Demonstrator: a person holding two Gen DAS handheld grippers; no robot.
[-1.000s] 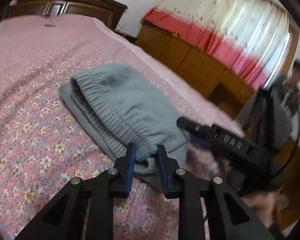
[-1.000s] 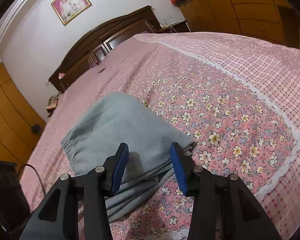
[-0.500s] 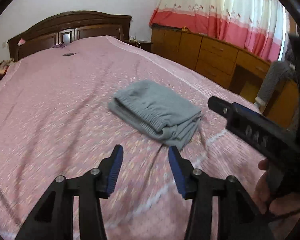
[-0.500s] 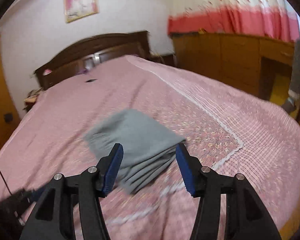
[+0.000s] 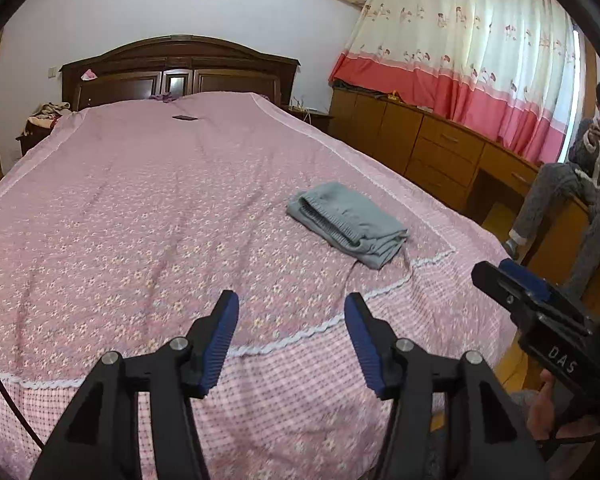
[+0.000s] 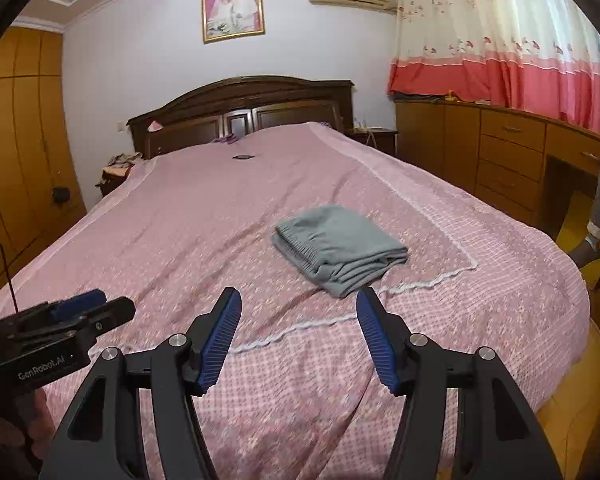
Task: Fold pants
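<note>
Item: grey knitted pants with a ribbed elastic waistband, folded into a compact stacked bundle (image 6: pixel 340 250), lying on the bed covered by a pink floral quilted bedspread (image 6: pixel 204 220), near its foot-end corner on the side toward the wooden drawer units; judged to be fully folded, with nothing in the bundle calling for another crease. Relation to the left hand-held gripper (image 5: pixel 291 334): the bundle (image 5: pixel 346 222) is sitting at about one o'clock from the fingertips, well apart, with bare bedspread showing between the blue pads. Relation to the right hand-held gripper (image 6: pixel 299 330): the bundle is lying at about twelve to one o'clock, near but not touching, its closest layered corner just beyond the right-side pad. Long axis: running from about ten o'clock, at the waistband end, to four o'clock, at the layered end, in both wrist views. Nearer hand: the right one, judging by how much larger the bundle is appearing in its view. State of both: jaws are opening, standing moderately wide, gripping nothing, nothing lying between them. Any return reach would be going forward and slightly rightward.
</note>
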